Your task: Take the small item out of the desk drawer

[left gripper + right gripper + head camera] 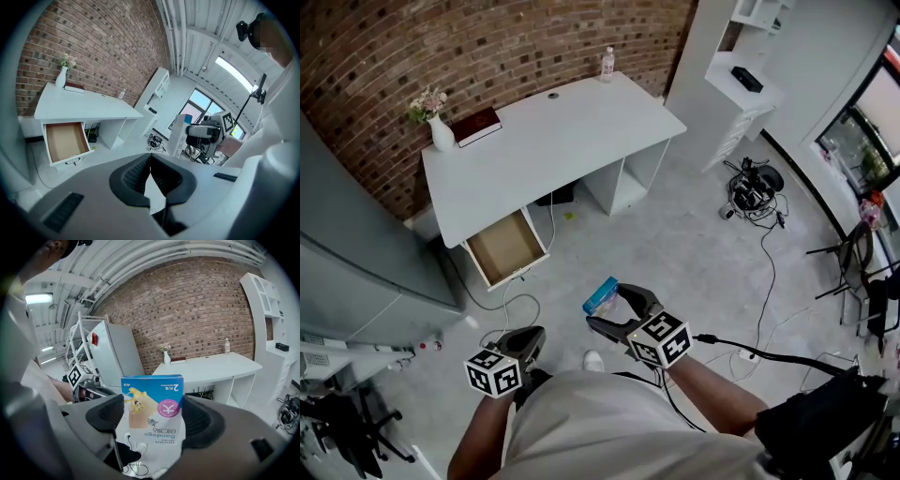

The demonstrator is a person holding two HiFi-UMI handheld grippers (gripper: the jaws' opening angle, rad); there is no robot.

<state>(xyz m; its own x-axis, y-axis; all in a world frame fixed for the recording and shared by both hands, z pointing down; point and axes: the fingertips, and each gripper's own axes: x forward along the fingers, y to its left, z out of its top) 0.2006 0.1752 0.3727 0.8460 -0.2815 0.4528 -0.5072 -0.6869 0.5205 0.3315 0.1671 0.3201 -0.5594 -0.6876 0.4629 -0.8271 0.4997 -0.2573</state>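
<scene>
My right gripper (615, 309) is shut on a small blue-and-white bandage box (601, 294), held in the air well in front of the desk. In the right gripper view the box (153, 405) stands upright between the dark pads (201, 420). The white desk (572, 131) has its drawer (506, 248) pulled open, and the drawer's brown inside (64, 140) looks bare. My left gripper (528, 339) hangs low near my body, shut with nothing in it; its tips (150, 158) meet. The right gripper and box (180, 136) also appear in the left gripper view.
On the desk stand a vase of flowers (441, 133), a dark red book (476, 125) and a bottle (607, 64). A grey cabinet (356, 253) is at the left. Cables (755, 192) lie on the floor at right, near a white shelf unit (741, 89).
</scene>
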